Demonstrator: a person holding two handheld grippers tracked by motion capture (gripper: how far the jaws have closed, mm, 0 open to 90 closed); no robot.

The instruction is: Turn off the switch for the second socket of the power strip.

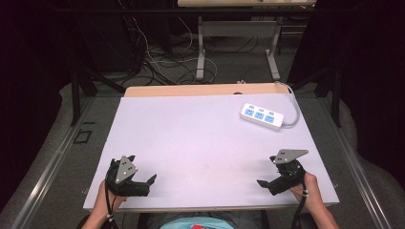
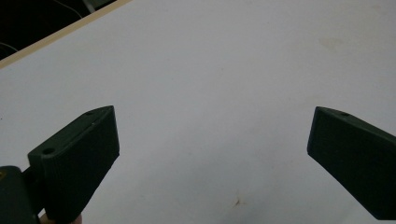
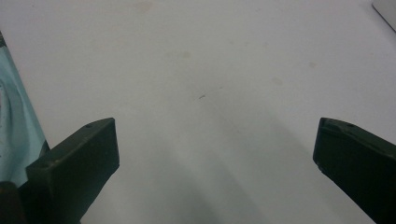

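Note:
My left gripper (image 1: 149, 183) rests near the front left corner of the white table (image 1: 200, 138), held by a hand, jaws pointing toward the middle. In the left gripper view its black jaws (image 2: 212, 140) stand wide apart with bare table between them. My right gripper (image 1: 265, 183) sits near the front right corner, pointing inward toward the left one. Its jaws (image 3: 215, 144) are likewise spread wide over bare white surface, nothing between them. A white power strip (image 1: 261, 116) with three blue sockets lies at the back right of the table.
The strip's grey cable (image 1: 296, 107) curves off the back right edge. A wooden edge (image 1: 191, 89) runs along the table's far side. Beyond it are desk legs (image 1: 201, 52) and tangled cables on the floor. The person's light blue shirt (image 3: 14, 126) shows at the left.

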